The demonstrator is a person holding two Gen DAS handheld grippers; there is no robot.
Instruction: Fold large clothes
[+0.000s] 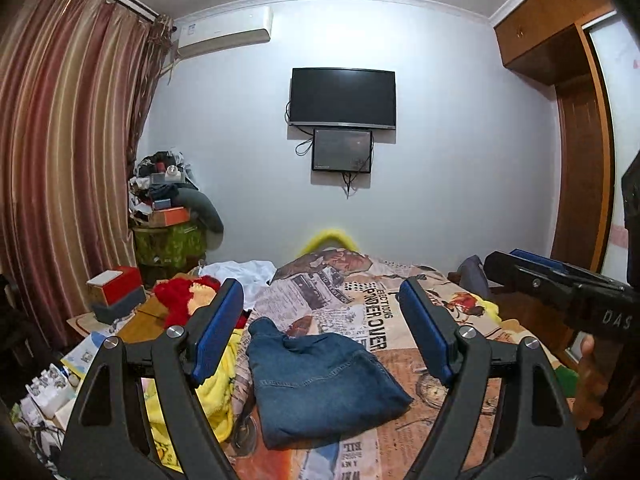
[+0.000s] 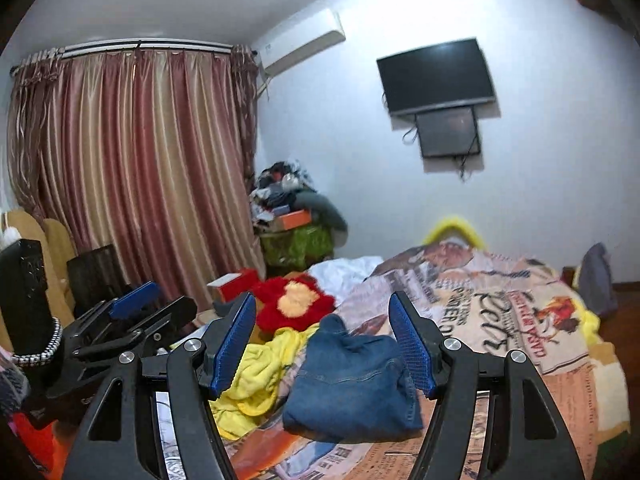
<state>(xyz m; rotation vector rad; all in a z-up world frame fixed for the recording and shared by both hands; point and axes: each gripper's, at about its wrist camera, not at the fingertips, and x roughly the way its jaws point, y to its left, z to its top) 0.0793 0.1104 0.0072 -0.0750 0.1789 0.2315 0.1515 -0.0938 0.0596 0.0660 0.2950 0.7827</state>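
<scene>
The left hand-held gripper (image 1: 322, 328) is seen with its blue pads spread wide and nothing between them; nothing is gripped. The right hand-held gripper (image 2: 322, 340) is likewise held apart and empty, its jaws set a little narrower. Both are raised above the bed (image 1: 400, 292) and pointed nearly level, so the garment is looked down upon past the fingertips and is touched by neither.

The folded jeans (image 1: 320, 380) are found lying on the newspaper-print bedspread (image 2: 500, 320), apart from both tools. In the left wrist view they sit at about 6 o'clock from the midpoint of the jaws, framed between the two fingers. In the right wrist view the jeans (image 2: 352, 384) sit at roughly 5 o'clock from the jaw midpoint, pressed visually against the right-side finger. The bundle's long axis is judged to run from about 11 o'clock, where a narrow bunched end rises, towards 5 o'clock, where the broad folded edge lies nearest the cameras.

Neither hand is clearly nearer; the left is the better centred on the bundle. Any further move is judged to need a descent at the near edge.

Beyond the jeans, a yellow blanket (image 2: 256, 372) lies at 9 o'clock, a red plush (image 2: 292, 304) at 10 o'clock, and white cloth (image 1: 240, 272) further back.
</scene>
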